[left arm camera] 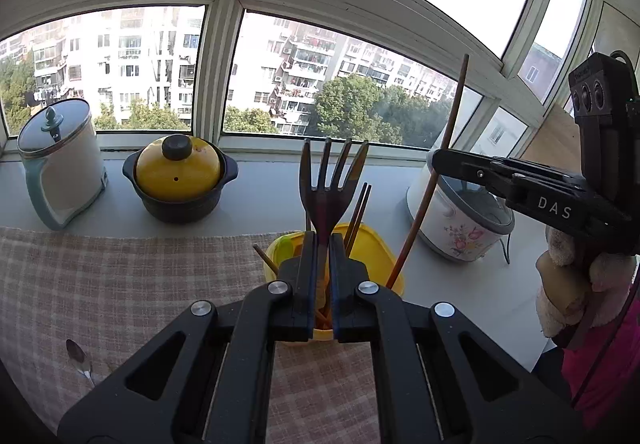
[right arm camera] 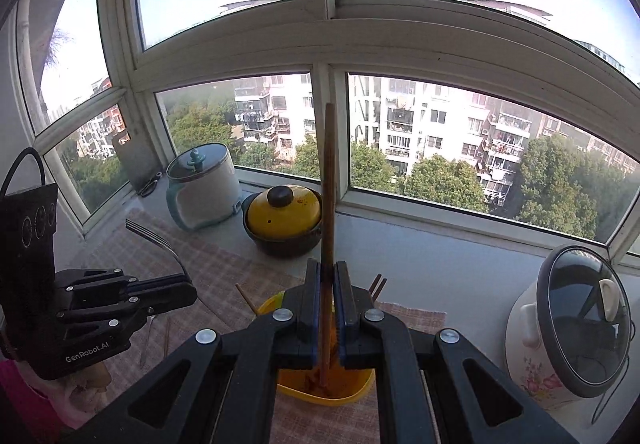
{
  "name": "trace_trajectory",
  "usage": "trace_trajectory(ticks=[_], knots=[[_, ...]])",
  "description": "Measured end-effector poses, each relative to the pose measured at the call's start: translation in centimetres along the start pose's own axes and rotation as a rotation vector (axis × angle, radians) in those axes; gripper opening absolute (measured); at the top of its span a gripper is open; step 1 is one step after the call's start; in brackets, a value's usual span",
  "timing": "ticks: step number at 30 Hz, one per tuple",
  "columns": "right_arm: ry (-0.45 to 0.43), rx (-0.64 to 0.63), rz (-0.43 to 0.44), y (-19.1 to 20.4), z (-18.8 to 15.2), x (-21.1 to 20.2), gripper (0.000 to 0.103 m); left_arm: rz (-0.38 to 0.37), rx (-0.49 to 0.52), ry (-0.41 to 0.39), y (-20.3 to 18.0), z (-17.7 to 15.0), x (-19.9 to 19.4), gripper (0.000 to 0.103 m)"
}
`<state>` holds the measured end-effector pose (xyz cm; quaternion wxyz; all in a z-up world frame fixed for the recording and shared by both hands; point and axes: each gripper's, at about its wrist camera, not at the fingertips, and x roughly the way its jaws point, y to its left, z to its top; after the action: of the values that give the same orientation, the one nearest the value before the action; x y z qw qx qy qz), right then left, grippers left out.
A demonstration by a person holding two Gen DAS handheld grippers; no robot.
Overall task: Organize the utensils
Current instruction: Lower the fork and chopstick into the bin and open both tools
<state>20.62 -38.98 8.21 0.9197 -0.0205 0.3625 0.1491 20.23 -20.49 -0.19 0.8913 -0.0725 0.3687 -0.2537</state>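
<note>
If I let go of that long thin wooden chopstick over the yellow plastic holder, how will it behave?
The long thin wooden chopstick looks stiff and light. Being round and slim, it would probably slide down and lean on the yellow plastic holder rim, as others do.

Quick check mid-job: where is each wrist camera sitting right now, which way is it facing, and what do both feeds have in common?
Left wrist: sits behind the left gripper, shut on a fork, facing the window over the yellow holder; the right gripper and a gloved hand show at right.
Right wrist: sits behind the right gripper, shut on a chopstick, facing the same window; the left gripper shows at left.
Shared: yellow-lidded pot, white kettle, floral cooker, holder.
</note>
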Motion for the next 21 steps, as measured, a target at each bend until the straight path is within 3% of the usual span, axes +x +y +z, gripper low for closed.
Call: trace_trajectory(ticks=[21], knots=[[0.165,0.056,0.006,-2.6,-4.2,7.6,0.004,0.007,-0.036,0.117,-0.5,-2.1,5.8,0.003]])
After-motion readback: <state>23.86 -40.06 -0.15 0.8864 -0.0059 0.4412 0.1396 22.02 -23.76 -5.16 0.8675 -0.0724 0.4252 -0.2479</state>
